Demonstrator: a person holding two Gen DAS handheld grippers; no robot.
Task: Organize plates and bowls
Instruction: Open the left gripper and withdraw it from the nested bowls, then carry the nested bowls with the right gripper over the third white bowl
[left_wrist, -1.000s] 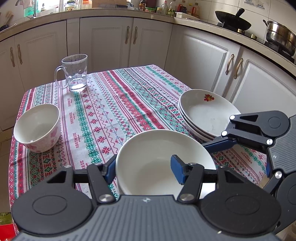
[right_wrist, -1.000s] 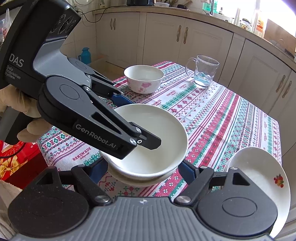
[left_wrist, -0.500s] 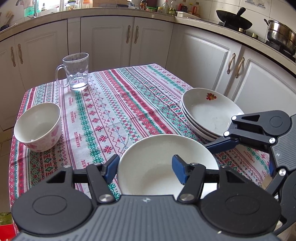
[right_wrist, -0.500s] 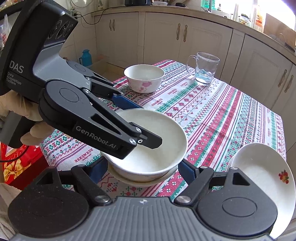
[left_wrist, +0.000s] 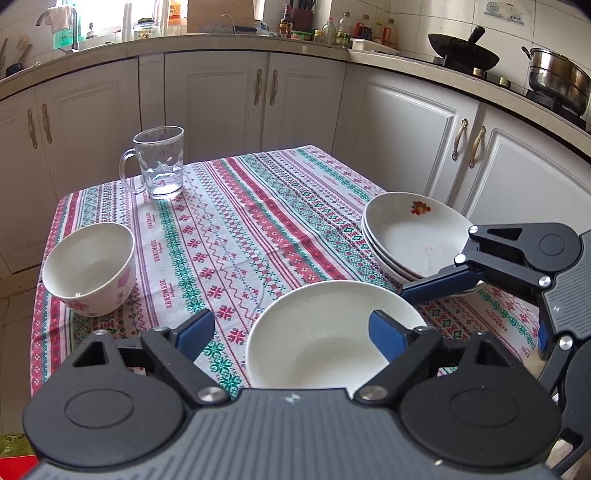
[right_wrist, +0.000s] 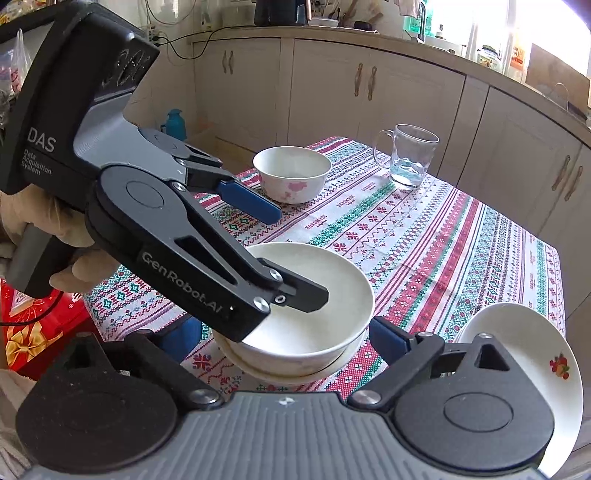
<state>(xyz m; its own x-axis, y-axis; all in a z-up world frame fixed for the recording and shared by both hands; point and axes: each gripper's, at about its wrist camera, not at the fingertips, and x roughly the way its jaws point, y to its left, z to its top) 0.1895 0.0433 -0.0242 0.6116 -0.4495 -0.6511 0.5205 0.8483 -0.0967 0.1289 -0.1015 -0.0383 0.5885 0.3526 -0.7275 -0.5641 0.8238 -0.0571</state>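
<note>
Left wrist view shows the change plainly: a second ago the left gripper (left_wrist: 291, 328) had its blue fingers pinched on the near rim of the white bowl (left_wrist: 332, 332), and now its jaws are opening, one finger well off to the left of the bowl and the other over its inside, no pad pressing the rim. The right gripper (right_wrist: 284, 334) is opening too; a moment back its fingers sat closer in on either side of the bowl, and now they stand spread to both sides with the bowl between them and apart from both.

My reading is that the bowl has just been let go and this placement is finished, so both hands are free for the next piece.

Taking the white bowl as the landmark: it sits upright at the near edge of the tablecloth (left_wrist: 236, 221), nested on a shallow white dish (right_wrist: 295, 376) whose rim peeks out beneath it. It is plain, glossy and empty. Right of it and a little farther back is the stack of plates (left_wrist: 413, 236) with a fruit motif; far to its left stands the pink-flowered bowl (left_wrist: 90, 269); the glass mug (left_wrist: 159, 166) stands well beyond it
</note>
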